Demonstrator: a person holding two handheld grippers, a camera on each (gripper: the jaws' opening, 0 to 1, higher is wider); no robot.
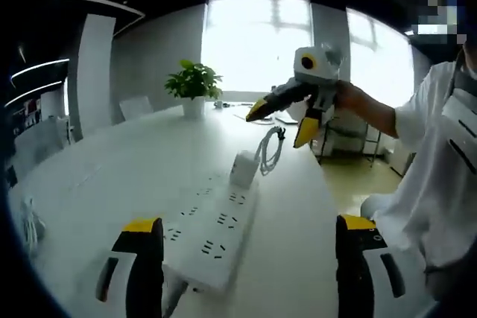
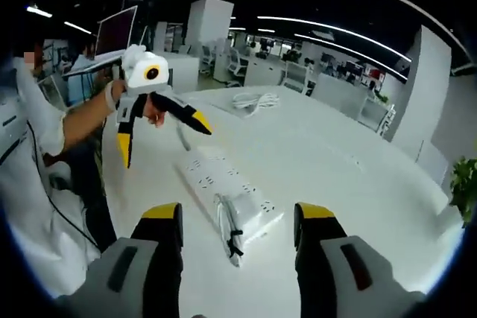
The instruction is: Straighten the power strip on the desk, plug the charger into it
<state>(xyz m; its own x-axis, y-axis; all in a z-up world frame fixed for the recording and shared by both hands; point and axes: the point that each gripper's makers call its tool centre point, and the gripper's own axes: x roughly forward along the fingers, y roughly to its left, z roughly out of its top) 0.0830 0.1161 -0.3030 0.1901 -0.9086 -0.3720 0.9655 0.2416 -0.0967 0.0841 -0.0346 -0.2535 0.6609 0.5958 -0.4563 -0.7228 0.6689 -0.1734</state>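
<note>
The white power strip (image 1: 216,240) is lying flat on the white desk (image 1: 104,176), running away from the left gripper (image 1: 250,269), whose yellow-tipped jaws are standing wide apart on either side of the strip's near end and touching nothing. The white charger (image 1: 243,167) is sitting at the strip's far end with its coiled cable (image 1: 270,150) trailing beside it; from here it is hard to tell whether it is merely resting on the strip or already seated in a socket. In the right gripper view the charger (image 2: 250,220) is lying close ahead, between the spread jaws of the right gripper (image 2: 238,255), which are holding nothing, while the strip (image 2: 216,180) is stretching away beyond it toward the person's sleeve (image 2: 33,132). Each gripper is also showing in the other's view, raised above the desk with jaws parted: the right one (image 1: 277,126) near a hand, the left one (image 2: 164,143) likewise. Both grippers are hovering, so the work seems to be at the approach stage, with the strip lying at an angle to the desk edge and not yet squared up. The next move is probably calling for the left jaws to come down and pinch the strip's near end to turn it straight, the right ones lowering to close on the charger body, clear of its cable. A potted plant (image 1: 193,83) is standing at the far end of the desk.
</note>
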